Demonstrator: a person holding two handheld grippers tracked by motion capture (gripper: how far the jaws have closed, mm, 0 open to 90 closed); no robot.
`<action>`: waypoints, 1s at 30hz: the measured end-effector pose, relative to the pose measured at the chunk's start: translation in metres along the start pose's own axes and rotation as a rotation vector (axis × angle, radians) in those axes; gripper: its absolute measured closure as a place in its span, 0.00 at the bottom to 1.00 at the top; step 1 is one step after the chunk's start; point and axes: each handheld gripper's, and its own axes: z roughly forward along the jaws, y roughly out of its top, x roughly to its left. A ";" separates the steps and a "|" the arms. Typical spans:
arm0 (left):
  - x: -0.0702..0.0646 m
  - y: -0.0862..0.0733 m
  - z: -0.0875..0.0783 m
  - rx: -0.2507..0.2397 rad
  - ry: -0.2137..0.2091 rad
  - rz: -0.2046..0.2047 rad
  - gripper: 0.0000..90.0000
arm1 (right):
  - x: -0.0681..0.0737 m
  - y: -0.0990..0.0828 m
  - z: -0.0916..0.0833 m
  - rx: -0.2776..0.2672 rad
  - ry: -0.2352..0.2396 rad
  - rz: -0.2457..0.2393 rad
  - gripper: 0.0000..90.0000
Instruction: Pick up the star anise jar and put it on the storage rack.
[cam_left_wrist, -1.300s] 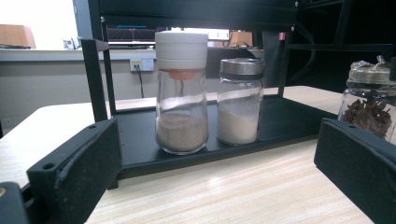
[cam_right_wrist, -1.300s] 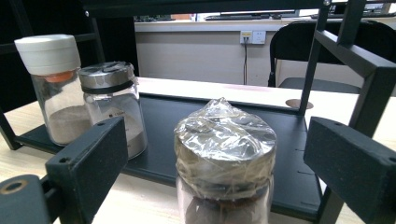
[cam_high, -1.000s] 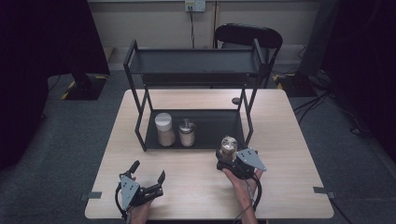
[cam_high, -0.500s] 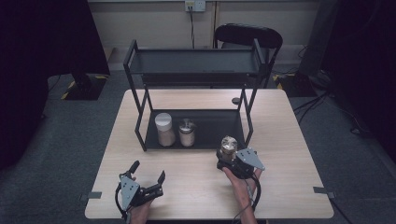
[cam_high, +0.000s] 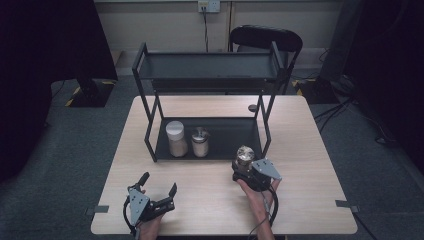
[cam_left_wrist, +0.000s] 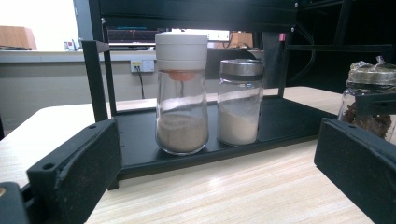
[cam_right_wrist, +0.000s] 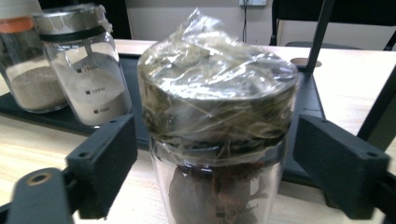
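We are seeing one table (cam_high: 310, 150), one black two-tier rack (cam_high: 207, 75), one chair (cam_high: 265, 37) behind. Three jars: two are standing side by side on the rack's bottom shelf, white-capped (cam_high: 176, 139) and steel-capped (cam_high: 200, 142). The third, the plastic-wrapped jar (cam_high: 244, 156), is sitting on the table just right of the rack, between the right gripper's (cam_right_wrist: 215, 163) jaws, which have just been closing; gaps are showing both sides. Left gripper (cam_high: 159, 184) is resting spread, holding nothing.

Two jars (cam_high: 176, 138) side by side on rack's lower shelf (cam_high: 225, 142), mid-desk (cam_high: 310, 165); wrapped jar (cam_high: 244, 156) just off shelf's front right corner.
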 end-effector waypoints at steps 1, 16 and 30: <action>0.000 0.000 0.000 0.000 0.000 0.000 0.00 | 0.000 0.000 0.000 0.005 0.001 0.003 0.18; 0.000 0.000 0.000 0.001 -0.002 0.000 0.00 | -0.001 0.003 0.004 0.031 -0.001 -0.006 0.32; 0.001 0.000 0.000 0.002 -0.003 0.000 0.00 | 0.001 0.004 0.003 0.031 0.006 -0.033 0.35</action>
